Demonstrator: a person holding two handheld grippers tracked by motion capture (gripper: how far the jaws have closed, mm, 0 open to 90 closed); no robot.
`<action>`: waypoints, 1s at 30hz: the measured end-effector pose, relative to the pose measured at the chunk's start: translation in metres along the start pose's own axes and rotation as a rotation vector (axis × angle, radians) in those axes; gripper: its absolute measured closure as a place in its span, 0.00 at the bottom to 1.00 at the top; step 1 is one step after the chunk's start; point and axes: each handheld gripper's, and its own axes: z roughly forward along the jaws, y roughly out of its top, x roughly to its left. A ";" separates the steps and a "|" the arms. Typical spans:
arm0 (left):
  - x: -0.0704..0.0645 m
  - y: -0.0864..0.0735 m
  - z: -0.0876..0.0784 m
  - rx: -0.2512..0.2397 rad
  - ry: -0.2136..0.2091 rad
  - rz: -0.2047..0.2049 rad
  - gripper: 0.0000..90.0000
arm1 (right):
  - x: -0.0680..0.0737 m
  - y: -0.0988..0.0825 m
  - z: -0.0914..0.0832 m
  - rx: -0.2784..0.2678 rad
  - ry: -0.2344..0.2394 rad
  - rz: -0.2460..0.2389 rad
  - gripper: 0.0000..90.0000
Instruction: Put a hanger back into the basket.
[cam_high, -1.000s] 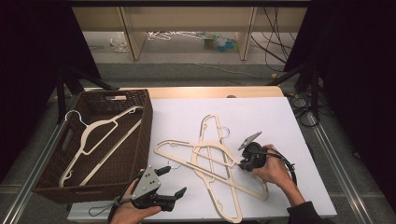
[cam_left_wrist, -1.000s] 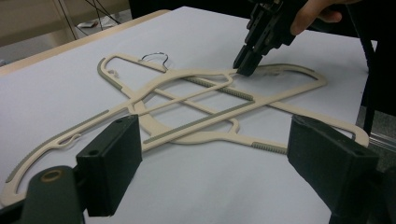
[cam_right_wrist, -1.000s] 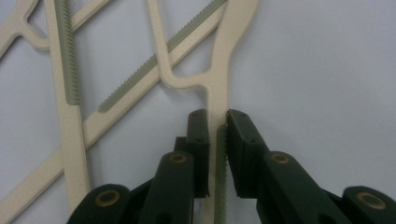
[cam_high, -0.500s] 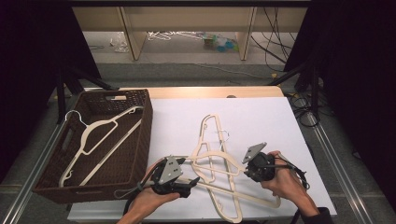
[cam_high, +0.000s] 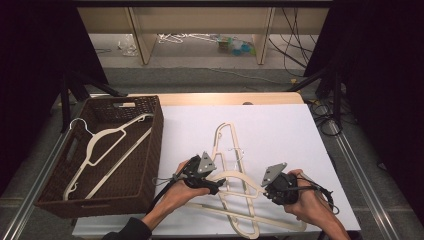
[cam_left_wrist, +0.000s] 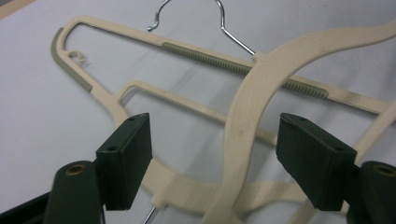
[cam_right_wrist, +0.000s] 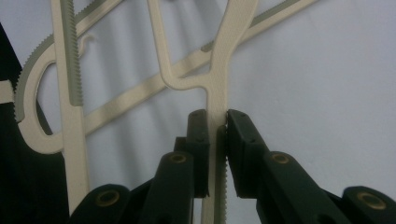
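The right gripper (cam_high: 272, 188) clamps the thin end of the top hanger (cam_high: 240, 176), one of the cream plastic hangers crossed in a pile on the white table (cam_high: 280, 130). Its jaws are pinched hard on the ribbed bar, as the right gripper view shows (cam_right_wrist: 215, 140). Across the pile, the left gripper (cam_high: 212, 184) has its jaws set wide around the same hanger's curved shoulder (cam_left_wrist: 247, 121). They have just been closing in, yet both pads stand clear of the plastic, the arm running between them untouched. Directly beneath that arm lies the lower hanger (cam_left_wrist: 187, 53), its wire hook (cam_left_wrist: 219, 18) pointing away from the left gripper. Farther out on the left gripper's side sits the wicker basket (cam_high: 150, 150), already holding one hanger (cam_high: 107, 142).

The judgement from here is that the tangle is the danger. The top hanger crosses the others at several points just ahead of both grippers, so a lift may drag a neighbour along or snag on its hook and notches. The left jaws, if they shut a little low, could catch the bar underneath together with the shoulder. The right grip sits near the very end of a narrow bar, so the hanger may swivel or slip once its weight hangs free.
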 end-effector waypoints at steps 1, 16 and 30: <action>-0.001 0.001 0.003 0.002 -0.007 0.012 0.32 | 0.000 0.000 -0.001 -0.001 -0.001 0.000 0.89; -0.007 0.013 0.015 0.014 -0.119 0.129 0.69 | 0.005 0.005 -0.003 -0.018 0.006 -0.039 0.89; -0.007 0.034 -0.030 0.025 -0.182 0.258 0.79 | -0.002 0.001 -0.010 -0.095 -0.001 -0.089 0.84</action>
